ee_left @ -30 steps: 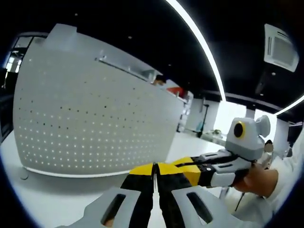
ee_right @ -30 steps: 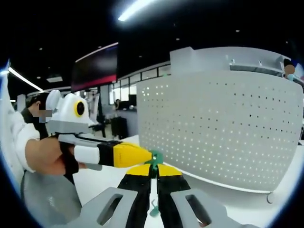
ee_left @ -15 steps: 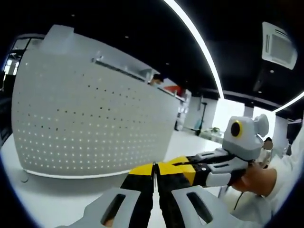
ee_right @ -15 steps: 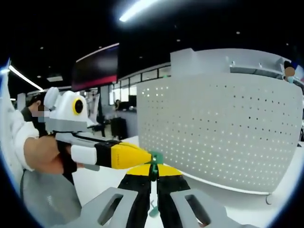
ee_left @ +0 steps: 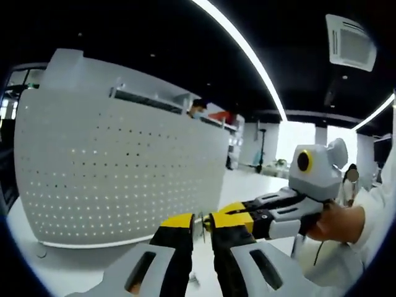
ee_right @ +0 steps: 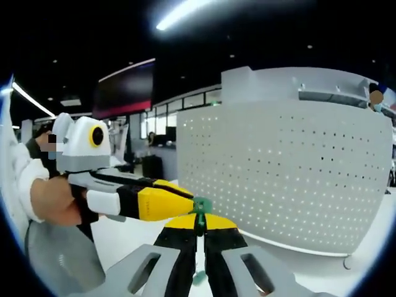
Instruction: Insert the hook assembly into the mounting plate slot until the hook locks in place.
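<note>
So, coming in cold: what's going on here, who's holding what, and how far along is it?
A person holds a gripper in each hand in front of an upright white perforated panel standing on a white table. The right gripper is shut on a small green hook piece. The left gripper has its jaws slightly apart, its tips meeting the right gripper's tips at that piece. The hook piece is held clear of the panel, so nothing is inserted yet.
</note>
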{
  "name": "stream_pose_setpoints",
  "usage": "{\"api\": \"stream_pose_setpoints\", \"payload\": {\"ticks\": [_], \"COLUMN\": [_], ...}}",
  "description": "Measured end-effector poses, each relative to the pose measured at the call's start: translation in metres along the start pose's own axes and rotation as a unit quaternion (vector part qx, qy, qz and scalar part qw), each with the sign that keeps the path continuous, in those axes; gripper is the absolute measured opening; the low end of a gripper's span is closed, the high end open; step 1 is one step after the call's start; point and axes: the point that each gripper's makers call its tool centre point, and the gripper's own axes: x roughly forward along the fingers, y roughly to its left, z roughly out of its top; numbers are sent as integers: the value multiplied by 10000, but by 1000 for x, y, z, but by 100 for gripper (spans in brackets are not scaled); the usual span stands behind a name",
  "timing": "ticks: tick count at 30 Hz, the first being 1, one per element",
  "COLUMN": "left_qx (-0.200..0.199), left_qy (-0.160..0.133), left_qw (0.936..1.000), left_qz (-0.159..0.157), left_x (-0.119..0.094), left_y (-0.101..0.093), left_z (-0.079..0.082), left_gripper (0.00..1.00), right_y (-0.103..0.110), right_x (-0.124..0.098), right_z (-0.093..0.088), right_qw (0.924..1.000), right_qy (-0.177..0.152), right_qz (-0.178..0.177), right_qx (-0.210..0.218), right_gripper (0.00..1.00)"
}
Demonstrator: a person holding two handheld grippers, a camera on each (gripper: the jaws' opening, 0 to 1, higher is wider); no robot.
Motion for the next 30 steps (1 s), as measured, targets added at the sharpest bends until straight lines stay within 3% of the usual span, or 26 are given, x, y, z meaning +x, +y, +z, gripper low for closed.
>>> {"api": "stream_pose_setpoints", "payload": {"ticks": [14, 30], "left_qx": [644, 584], "left_qy": [192, 233], "left_qw": [9977, 9977], "left_qz": [-21, 256], "left_x": [-21, -34], "left_y": [6, 29], "left_z": [-2, 5], "left_gripper": [40, 63], "right_y": [-20, -46], "right_x": [-6, -12], "right_z": [11, 32], "right_qw": [9993, 9965], "right_qy": [-165, -392], "right_qz": [-342, -730], "right_qx": [-33, -138], "right_gripper": [0, 0]}}
